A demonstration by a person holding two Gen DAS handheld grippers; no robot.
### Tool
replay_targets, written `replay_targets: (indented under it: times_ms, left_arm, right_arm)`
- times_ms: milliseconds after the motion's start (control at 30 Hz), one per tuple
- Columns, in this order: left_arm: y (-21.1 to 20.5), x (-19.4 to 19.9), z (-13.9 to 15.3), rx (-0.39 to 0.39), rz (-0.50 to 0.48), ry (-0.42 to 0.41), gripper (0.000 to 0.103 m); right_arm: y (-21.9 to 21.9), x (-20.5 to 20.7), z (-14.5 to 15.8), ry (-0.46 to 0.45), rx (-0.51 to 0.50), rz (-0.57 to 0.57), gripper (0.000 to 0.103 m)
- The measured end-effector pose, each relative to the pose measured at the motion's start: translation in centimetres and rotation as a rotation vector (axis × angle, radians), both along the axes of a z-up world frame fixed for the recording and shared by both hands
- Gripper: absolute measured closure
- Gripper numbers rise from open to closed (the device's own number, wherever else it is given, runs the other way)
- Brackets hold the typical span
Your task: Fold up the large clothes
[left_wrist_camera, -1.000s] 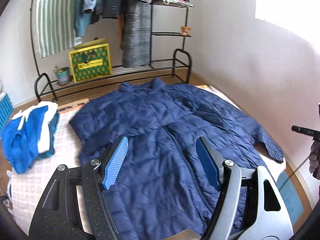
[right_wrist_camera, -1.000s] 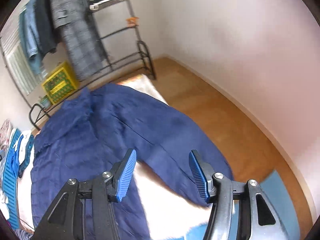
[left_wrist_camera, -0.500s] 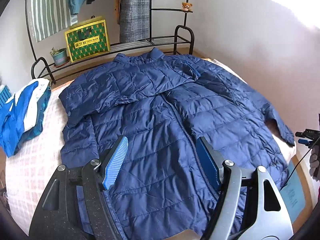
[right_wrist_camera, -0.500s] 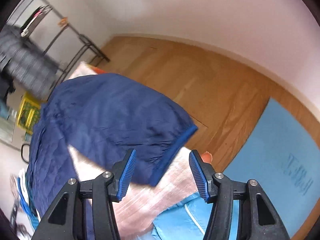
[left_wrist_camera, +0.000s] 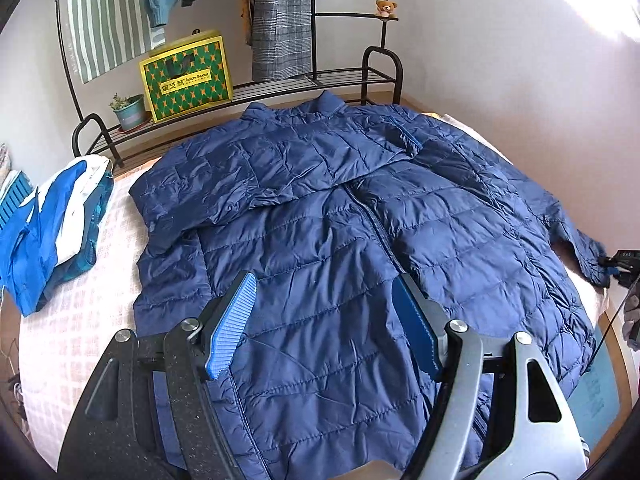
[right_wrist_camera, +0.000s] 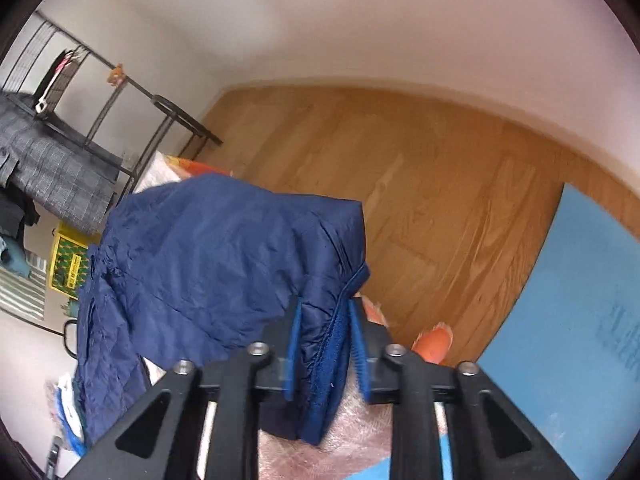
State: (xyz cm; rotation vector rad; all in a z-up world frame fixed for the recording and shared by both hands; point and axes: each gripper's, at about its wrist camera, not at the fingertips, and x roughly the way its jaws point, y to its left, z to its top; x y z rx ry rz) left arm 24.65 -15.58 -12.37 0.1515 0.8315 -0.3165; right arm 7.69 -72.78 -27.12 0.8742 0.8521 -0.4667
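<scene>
Both of my grippers are over the navy jacket point(left_wrist_camera: 340, 240), which lies spread front-up on the checked bedcover point(left_wrist_camera: 72, 320). Nearest, my left gripper point(left_wrist_camera: 324, 320) hangs above the lower front with its jaws spread and nothing between them. My right gripper point(right_wrist_camera: 325, 344) is closing on the sleeve cuff point(right_wrist_camera: 320, 368), whose fabric is bunched between the blue pads. Farther left lies a blue and white garment point(left_wrist_camera: 52, 224). Beyond the collar stands a metal rack point(left_wrist_camera: 320, 80) with a green and yellow box point(left_wrist_camera: 186, 76) and hanging clothes.
</scene>
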Motion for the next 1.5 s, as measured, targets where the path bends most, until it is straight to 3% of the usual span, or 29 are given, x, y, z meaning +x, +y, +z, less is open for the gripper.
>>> replay_targets:
  times_ms: [100,300,467,633,867,1033,1133,1433,1500]
  left_arm:
    - [0.1,0.2,0.2,-0.007,0.006,-0.003,0.03]
    - [1.2,0.8,0.8,-0.024,0.034,-0.011,0.03]
    - [2.7,1.2,1.1,-0.034,0.057,-0.019,0.03]
    - [4.9,1.4,1.9,-0.011,0.09,-0.056,0.03]
    - [8.5,1.9,4.1,-0.084,0.173,-0.088,0.03]
    - [10.3,1.5,5.2,-0.115,0.221,-0.118,0.03]
    - [11.1,1.7,5.0,-0.1,0.235,-0.121,0.03]
    - [13.0,2.8,3.5,-0.053,0.289,-0.089,0.03]
    - [13.0,3.3,2.9,-0.057,0.274,-0.064,0.03]
  right_arm:
    - [0.6,0.2,2.6,-0.025,-0.059,0.018,0.093]
    - [3.7,1.9,9.8,-0.159,-0.11,0.084,0.094]
    - [8.2,6.4,15.2,-0.255,-0.139,0.206,0.095]
    - [14.3,11.0,18.6,-0.295,-0.167,0.339,0.095]
    - [23.8,16.1,21.5,-0.298,-0.21,0.489,0.095]
    - [29.7,19.3,22.4,-0.298,-0.208,0.563,0.095]
    - [33.6,20.9,21.4,-0.297,-0.188,0.631,0.095]
    - [42.2,26.2,12.9,-0.166,-0.161,0.846,0.094]
    - [42.8,26.8,11.1,-0.141,-0.148,0.864,0.088]
